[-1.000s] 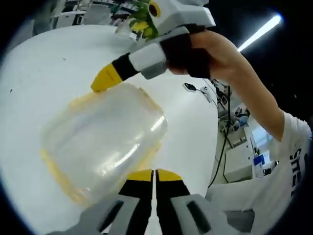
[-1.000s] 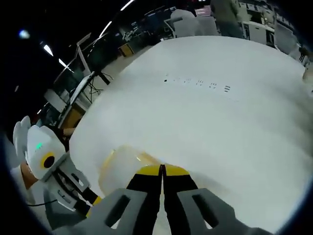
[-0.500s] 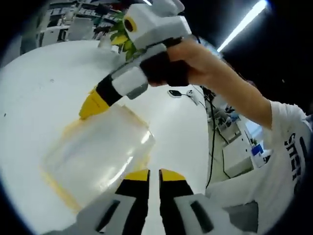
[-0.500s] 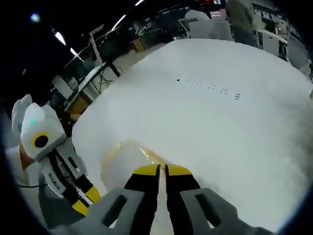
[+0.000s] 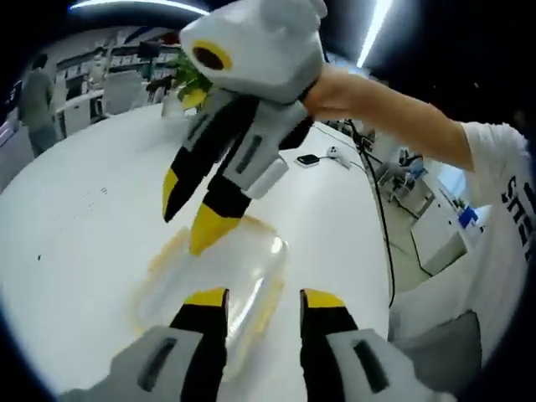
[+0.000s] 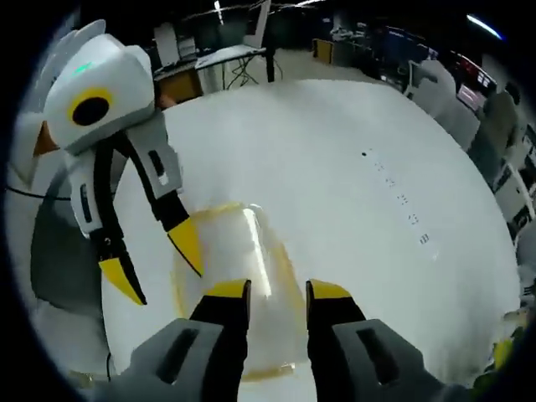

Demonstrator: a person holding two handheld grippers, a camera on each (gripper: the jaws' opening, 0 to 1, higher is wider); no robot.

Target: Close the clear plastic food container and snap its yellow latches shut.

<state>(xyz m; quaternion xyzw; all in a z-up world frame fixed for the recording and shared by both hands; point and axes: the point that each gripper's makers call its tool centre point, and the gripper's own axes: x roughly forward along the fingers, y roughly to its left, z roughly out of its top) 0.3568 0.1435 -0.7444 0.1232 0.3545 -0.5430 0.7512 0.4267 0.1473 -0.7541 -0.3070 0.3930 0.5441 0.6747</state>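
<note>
The clear plastic container (image 5: 243, 264) with yellow edging lies flat on the white table (image 5: 75, 226); the right gripper view shows the container (image 6: 239, 243) just past the jaws. My left gripper (image 5: 264, 301) is open above the container's near side, with nothing between its jaws. My right gripper (image 6: 278, 293) is open too, over the container's near edge. The right gripper (image 5: 191, 209) reaches in from the top, held by a hand, its yellow fingertips (image 5: 209, 230) spread just above the container's far rim. In the right gripper view, the left gripper (image 6: 155, 261) hangs at the container's left side.
A dark phone-like device (image 5: 306, 159) and cables lie at the table's far edge. A plant (image 5: 188, 84) stands at the back, and a person (image 5: 38, 92) stands far left. A row of small marks (image 6: 402, 199) dots the table. Desks and chairs surround it.
Both grippers have gone from shut to open. Both have lifted back from the container, which stays on the table, and the views have swung round.
</note>
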